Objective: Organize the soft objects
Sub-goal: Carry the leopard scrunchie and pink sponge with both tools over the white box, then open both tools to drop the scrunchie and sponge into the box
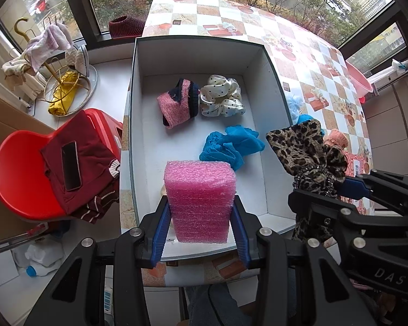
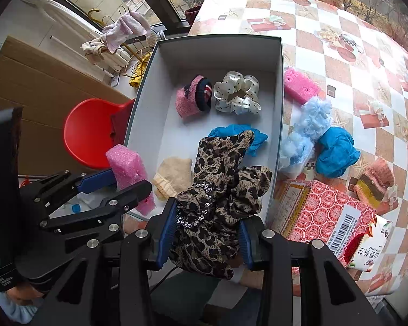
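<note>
My left gripper [image 1: 200,217] is shut on a pink foam block [image 1: 200,198] and holds it over the near end of the white box [image 1: 198,54]. My right gripper [image 2: 207,240] is shut on a leopard-print scrunchie [image 2: 225,184], held over the box's near right part. In the box lie a pink knit sock [image 1: 178,103], a cream polka-dot scrunchie [image 1: 221,95], a blue cloth [image 1: 231,144] and a beige knit piece [image 2: 172,175]. The right gripper also shows in the left wrist view [image 1: 337,190], the left gripper in the right wrist view [image 2: 127,183].
On the checkered table [image 2: 340,40] right of the box lie a second pink foam block [image 2: 300,84], a light-blue fluffy piece [image 2: 310,125], a blue cloth [image 2: 336,153], a peach knit piece [image 2: 375,182] and a red patterned carton [image 2: 326,212]. A red chair [image 1: 21,168] stands left.
</note>
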`<state>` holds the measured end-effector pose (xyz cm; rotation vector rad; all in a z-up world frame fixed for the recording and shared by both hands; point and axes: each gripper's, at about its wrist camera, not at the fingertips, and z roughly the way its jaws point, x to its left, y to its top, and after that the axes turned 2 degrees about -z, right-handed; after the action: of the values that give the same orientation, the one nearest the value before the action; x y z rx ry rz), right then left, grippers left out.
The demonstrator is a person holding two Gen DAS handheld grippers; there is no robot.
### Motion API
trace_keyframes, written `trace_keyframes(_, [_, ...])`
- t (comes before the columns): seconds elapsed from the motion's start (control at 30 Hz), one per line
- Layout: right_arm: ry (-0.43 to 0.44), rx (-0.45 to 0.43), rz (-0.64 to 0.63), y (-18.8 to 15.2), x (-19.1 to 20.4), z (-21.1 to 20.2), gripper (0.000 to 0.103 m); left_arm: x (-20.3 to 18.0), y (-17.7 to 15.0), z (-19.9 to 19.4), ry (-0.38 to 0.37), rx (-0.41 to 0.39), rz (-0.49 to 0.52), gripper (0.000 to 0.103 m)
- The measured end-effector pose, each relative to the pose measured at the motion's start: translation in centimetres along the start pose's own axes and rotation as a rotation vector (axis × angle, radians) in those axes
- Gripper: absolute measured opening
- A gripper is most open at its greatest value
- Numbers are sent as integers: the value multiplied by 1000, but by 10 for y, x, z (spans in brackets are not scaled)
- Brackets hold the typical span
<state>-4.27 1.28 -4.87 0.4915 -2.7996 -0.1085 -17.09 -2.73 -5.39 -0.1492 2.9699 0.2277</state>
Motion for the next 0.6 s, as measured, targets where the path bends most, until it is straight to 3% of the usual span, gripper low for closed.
trace_keyframes(0.6, [-29, -66, 42, 85, -13, -3, 42, 6, 77, 12, 41, -51, -19, 46])
